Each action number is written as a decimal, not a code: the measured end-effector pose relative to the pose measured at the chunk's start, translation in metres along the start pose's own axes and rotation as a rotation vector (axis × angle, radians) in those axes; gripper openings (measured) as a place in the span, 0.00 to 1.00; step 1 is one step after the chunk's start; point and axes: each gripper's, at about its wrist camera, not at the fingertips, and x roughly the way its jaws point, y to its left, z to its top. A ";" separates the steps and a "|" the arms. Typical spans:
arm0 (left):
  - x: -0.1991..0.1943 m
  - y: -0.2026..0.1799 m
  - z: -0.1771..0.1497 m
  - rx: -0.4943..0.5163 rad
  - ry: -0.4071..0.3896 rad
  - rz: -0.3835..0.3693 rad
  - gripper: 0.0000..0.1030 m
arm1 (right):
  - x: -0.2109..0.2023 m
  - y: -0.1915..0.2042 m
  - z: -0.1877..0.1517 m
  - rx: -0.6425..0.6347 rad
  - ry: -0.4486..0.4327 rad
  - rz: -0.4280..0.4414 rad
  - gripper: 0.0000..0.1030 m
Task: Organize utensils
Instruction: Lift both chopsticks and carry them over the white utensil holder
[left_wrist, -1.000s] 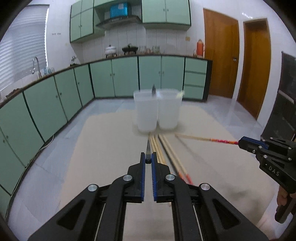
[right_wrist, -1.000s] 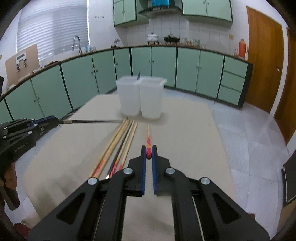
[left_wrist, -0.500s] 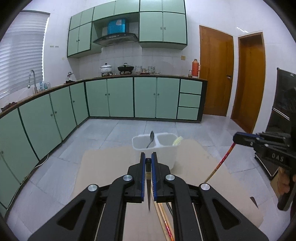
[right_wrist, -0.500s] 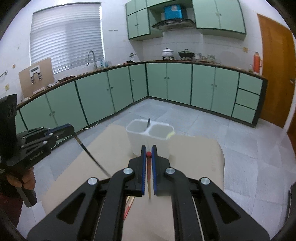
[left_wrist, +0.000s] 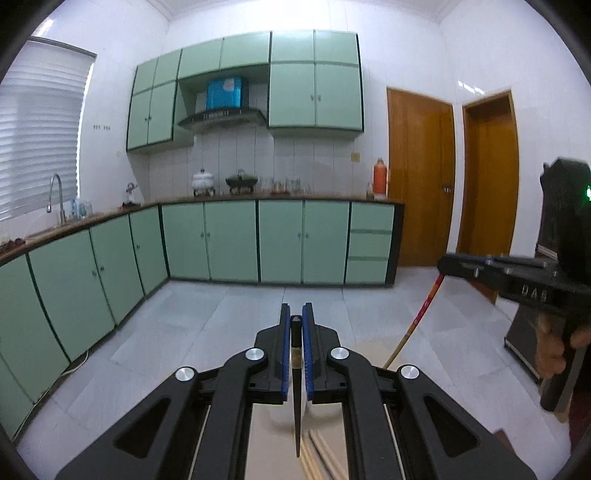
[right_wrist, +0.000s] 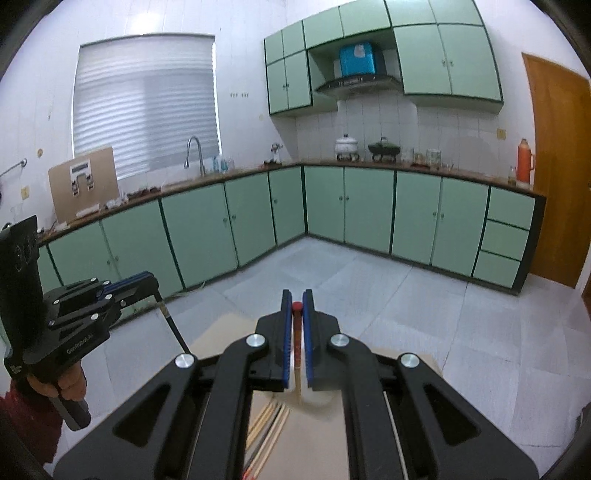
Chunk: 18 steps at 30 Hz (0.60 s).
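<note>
Left gripper (left_wrist: 296, 325), bottom centre of the left wrist view, is clamped on a dark chopstick (left_wrist: 296, 387): blunt end sits between the blue pads (left_wrist: 283, 354), shaft hangs down through the gap and tapers to a point near the lower edge of the frame. In the right wrist view the same gripper (right_wrist: 147, 282) shows at mid left, held by a hand (right_wrist: 70, 384) w/ a red sleeve; the dark stick (right_wrist: 173, 328) slants down & to the right from its tip.

Right gripper (right_wrist: 296, 306), bottom centre of its own view, is closed on a red-tipped chopstick (right_wrist: 296, 332): red cap up between the pads (right_wrist: 285, 332), pale shaft dropping down behind the jaws. From the left wrist view that gripper (left_wrist: 448, 264) is at mid right, the red/yellow stick (left_wrist: 417, 317) angling down-left from it toward the mat.

Loose chopsticks (right_wrist: 267, 432) lie in a bunch on the tan mat (right_wrist: 317, 443), lower centre of the right view, seen through the gap under the fingers; a few ends (left_wrist: 317, 454) also show at the bottom of the left view. Count is hard to make out, prob. four or more.

Background: green cabinets (left_wrist: 229, 240) across the middle, orange flask (right_wrist: 524, 160) at upper right on the counter, wooden doors (left_wrist: 419, 177) at right.
</note>
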 end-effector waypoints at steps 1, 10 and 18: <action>0.004 0.001 0.008 -0.001 -0.015 0.002 0.06 | 0.003 -0.003 0.007 -0.002 -0.010 -0.005 0.05; 0.068 0.005 0.046 -0.004 -0.081 0.027 0.06 | 0.056 -0.021 0.029 -0.028 -0.008 -0.056 0.05; 0.126 0.013 0.016 -0.016 0.000 0.038 0.06 | 0.111 -0.033 -0.001 0.015 0.075 -0.043 0.05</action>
